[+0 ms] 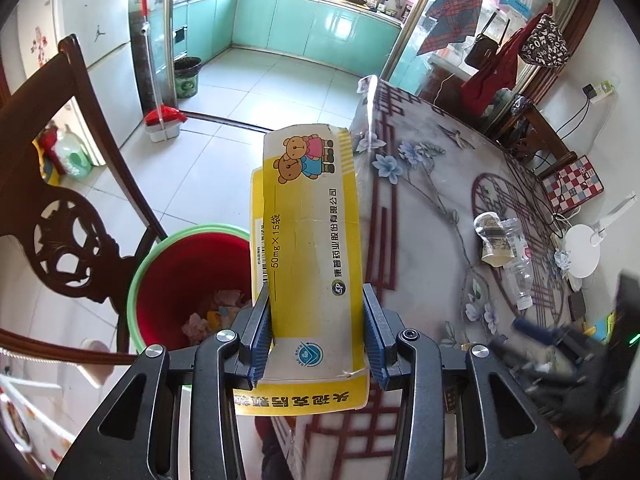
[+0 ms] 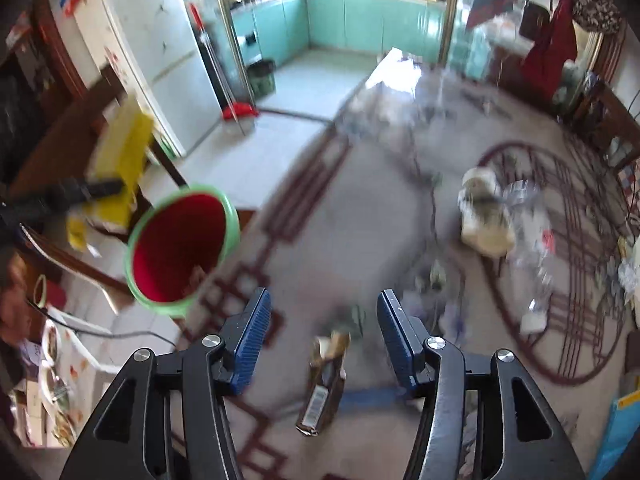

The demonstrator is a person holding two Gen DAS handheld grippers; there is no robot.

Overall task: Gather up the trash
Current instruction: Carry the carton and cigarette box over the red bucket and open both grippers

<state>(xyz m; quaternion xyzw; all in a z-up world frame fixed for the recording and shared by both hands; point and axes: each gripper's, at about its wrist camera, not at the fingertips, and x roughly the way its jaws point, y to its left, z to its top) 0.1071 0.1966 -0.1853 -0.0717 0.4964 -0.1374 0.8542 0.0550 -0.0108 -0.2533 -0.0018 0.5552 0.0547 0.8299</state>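
Note:
My left gripper (image 1: 316, 300) is shut on a flattened yellow medicine box (image 1: 308, 216) with cartoon bears, held above the table edge beside the red bin with a green rim (image 1: 176, 276). The bin holds several scraps. My right gripper (image 2: 324, 320) is open and empty above the table, over a brown wrapper (image 2: 324, 388). The right wrist view is blurred; it shows the bin (image 2: 180, 244) at left and the yellow box (image 2: 120, 160) in the left gripper (image 2: 72, 196). A crushed paper cup (image 1: 492, 240) and a clear plastic bottle (image 1: 518, 264) lie on the table.
The table (image 1: 420, 208) has a floral cloth with red lattice patterns. A dark wooden chair (image 1: 68, 220) stands left of the bin. A white round lamp base (image 1: 582, 252), cables and a checked box (image 1: 572, 182) sit at the table's right. A dustpan and broom (image 1: 160, 120) stand on the tiled floor.

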